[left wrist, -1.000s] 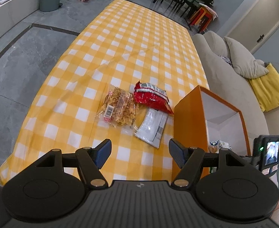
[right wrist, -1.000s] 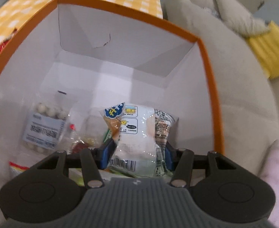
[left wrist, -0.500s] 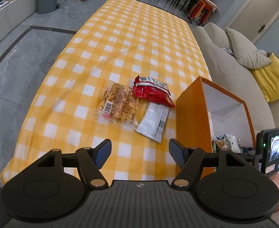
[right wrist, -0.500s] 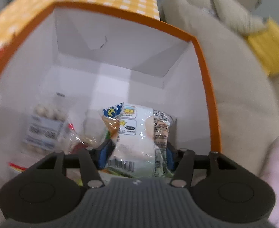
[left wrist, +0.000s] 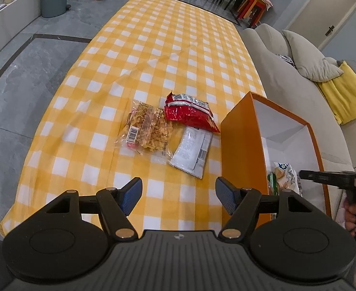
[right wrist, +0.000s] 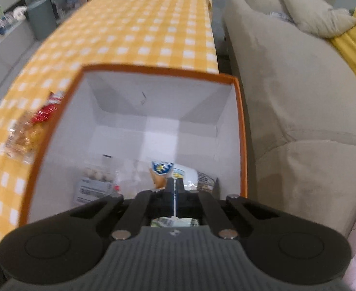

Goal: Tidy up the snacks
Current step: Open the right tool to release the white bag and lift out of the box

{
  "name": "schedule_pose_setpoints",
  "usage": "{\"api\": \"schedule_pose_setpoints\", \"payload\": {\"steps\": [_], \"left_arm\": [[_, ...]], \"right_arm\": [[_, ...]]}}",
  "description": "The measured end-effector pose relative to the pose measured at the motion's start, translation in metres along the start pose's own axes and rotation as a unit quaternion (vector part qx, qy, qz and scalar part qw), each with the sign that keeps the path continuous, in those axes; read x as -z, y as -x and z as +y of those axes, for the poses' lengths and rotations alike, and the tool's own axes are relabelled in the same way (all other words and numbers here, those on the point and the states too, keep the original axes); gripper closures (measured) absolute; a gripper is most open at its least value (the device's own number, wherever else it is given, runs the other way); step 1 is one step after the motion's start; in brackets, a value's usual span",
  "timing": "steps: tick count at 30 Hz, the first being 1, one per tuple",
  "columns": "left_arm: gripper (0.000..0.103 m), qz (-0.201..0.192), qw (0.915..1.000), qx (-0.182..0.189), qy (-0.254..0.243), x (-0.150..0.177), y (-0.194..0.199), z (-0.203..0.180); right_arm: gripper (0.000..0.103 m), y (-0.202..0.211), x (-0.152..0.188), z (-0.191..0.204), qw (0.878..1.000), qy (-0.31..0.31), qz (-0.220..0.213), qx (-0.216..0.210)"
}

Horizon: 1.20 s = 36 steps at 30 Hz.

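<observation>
Hovering with jaws wide apart and empty, left gripper (left wrist: 178, 195) sits at the frame's bottom centre. Remaining three packs lie directly above it: white flat foil sachet (left wrist: 192, 155) nearest, long axis running up-frame, clear crunchy-bar packet (left wrist: 146, 129) to its left, red crinkled pouch (left wrist: 189, 112) beyond. Right gripper (right wrist: 175, 189) is pinched together on nothing (over the orange-walled white-lined box (right wrist: 241, 131), so farther away). Left takes the sachet.
</observation>
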State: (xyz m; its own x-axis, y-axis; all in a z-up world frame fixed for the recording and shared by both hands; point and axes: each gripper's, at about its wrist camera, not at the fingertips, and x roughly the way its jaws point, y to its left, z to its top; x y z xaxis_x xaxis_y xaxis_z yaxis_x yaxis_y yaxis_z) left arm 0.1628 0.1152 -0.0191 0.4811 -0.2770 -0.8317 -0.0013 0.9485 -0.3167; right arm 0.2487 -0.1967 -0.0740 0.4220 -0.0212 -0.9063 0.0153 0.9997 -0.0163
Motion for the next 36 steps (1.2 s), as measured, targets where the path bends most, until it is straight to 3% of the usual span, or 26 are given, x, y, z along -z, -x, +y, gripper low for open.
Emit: {"api": "schedule_pose_setpoints", "payload": {"steps": [4, 9, 11, 19, 22, 29, 31, 33, 35, 36], "left_arm": [[0.022, -0.003, 1.0000, 0.004, 0.007, -0.001, 0.003, 0.004], [0.022, -0.003, 0.9997, 0.003, 0.023, -0.003, 0.003, 0.013], [0.022, -0.001, 0.9996, 0.001, 0.028, -0.003, 0.003, 0.016], [0.022, -0.006, 0.9996, 0.002, 0.027, -0.004, 0.008, 0.017], [0.022, -0.012, 0.9998, 0.003, 0.018, -0.004, 0.012, 0.014], [0.022, -0.022, 0.9996, 0.009, 0.017, -0.004, 0.022, 0.015], [0.022, -0.029, 0.9994, 0.010, 0.018, -0.004, 0.027, 0.016], [0.022, -0.035, 0.9992, 0.010, 0.019, -0.005, 0.031, 0.019], [0.022, -0.039, 0.9990, 0.006, 0.020, -0.005, 0.035, 0.023], [0.022, -0.040, 0.9990, 0.004, 0.019, -0.004, 0.036, 0.025]], "right_arm": [[0.103, -0.031, -0.005, -0.002, 0.999, 0.002, 0.051, 0.001], [0.103, -0.051, 0.005, 0.010, 0.992, 0.071, 0.099, 0.025], [0.103, -0.057, 0.011, 0.012, 0.987, 0.105, 0.113, 0.034], [0.103, -0.057, 0.009, 0.013, 0.978, 0.140, 0.147, 0.053], [0.103, -0.041, 0.004, 0.013, 0.982, 0.128, 0.127, 0.058], [0.099, 0.021, -0.005, 0.015, 0.996, 0.067, 0.047, 0.018], [0.092, 0.037, -0.007, 0.017, 0.999, 0.045, 0.028, 0.001], [0.065, 0.047, -0.009, 0.024, 0.999, 0.028, 0.005, -0.017], [0.056, 0.062, -0.008, 0.035, 0.999, 0.026, -0.020, -0.026], [0.045, 0.069, -0.007, 0.041, 0.999, 0.025, -0.030, -0.030]]}}
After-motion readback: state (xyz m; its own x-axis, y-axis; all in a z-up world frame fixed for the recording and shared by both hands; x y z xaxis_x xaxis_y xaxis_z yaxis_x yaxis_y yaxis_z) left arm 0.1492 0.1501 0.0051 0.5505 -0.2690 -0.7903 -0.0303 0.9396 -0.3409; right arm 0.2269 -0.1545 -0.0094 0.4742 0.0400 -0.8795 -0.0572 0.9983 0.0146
